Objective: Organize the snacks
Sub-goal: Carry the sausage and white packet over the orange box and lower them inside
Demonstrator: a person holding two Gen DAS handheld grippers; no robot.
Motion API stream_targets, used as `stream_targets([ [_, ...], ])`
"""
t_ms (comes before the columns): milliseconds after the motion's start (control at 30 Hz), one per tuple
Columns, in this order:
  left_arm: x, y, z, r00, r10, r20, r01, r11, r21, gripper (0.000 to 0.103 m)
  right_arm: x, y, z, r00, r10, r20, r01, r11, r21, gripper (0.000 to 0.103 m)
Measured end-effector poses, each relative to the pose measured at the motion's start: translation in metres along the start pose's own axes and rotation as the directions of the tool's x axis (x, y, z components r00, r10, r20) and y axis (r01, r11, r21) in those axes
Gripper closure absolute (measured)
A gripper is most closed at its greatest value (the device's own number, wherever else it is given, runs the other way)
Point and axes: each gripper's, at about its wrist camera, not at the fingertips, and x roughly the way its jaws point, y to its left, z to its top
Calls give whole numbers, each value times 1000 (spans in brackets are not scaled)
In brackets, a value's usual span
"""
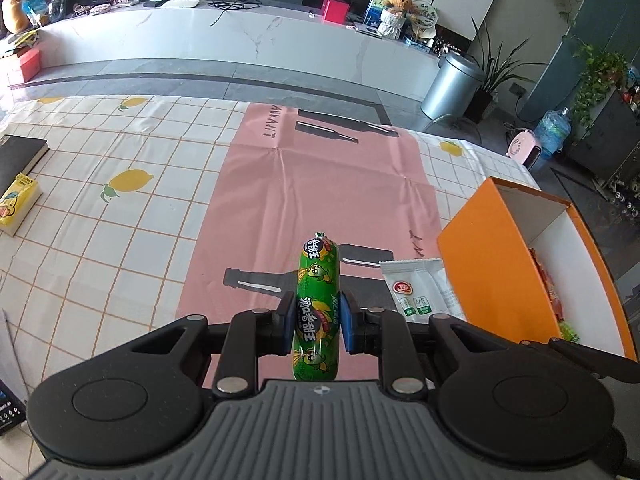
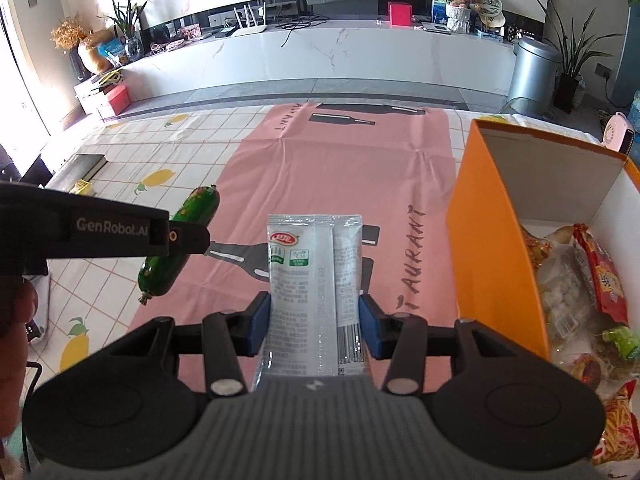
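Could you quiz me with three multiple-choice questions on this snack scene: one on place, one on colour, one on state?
1. Where does the orange cardboard box stand?
A. right of the pink mat
B. on the floor
C. on the black book

2. What colour is the sausage-shaped snack stick in the left gripper?
A. red
B. green
C. blue

3. What is the state of the white foil packet?
A. inside the box
B. flat on the mat
C. between the right gripper's fingers

Answers: 1 A, box at the pink mat's right edge; 2 B, green wrapper; 3 C, blue pads flank it.
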Motion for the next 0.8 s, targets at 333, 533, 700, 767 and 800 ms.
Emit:
stream_targets([
  [333, -33, -54, -13, 997, -79, 19, 78, 996, 44, 78, -73, -43, 13, 997, 0, 71, -1, 1000, 14, 58],
  [533, -35, -99, -17, 991, -136, 13, 133, 983, 125, 78, -91, -82, 17, 995, -69, 66, 70, 998, -10, 58],
  [700, -29, -141, -15, 986, -169, -4, 166, 963, 212, 78, -99, -120, 15, 993, -113, 37, 113, 993, -13, 58],
  [767, -23, -157, -14, 984, -176, -18, 175, 952, 251, 78, -100, -137, 14, 993, -113, 20, 113, 994, -3, 58],
  [800, -19, -165, -13, 984, -179, -25, 179, 946, 271, 78, -99, -144, 13, 993, -115, 13, 115, 993, 2, 58],
])
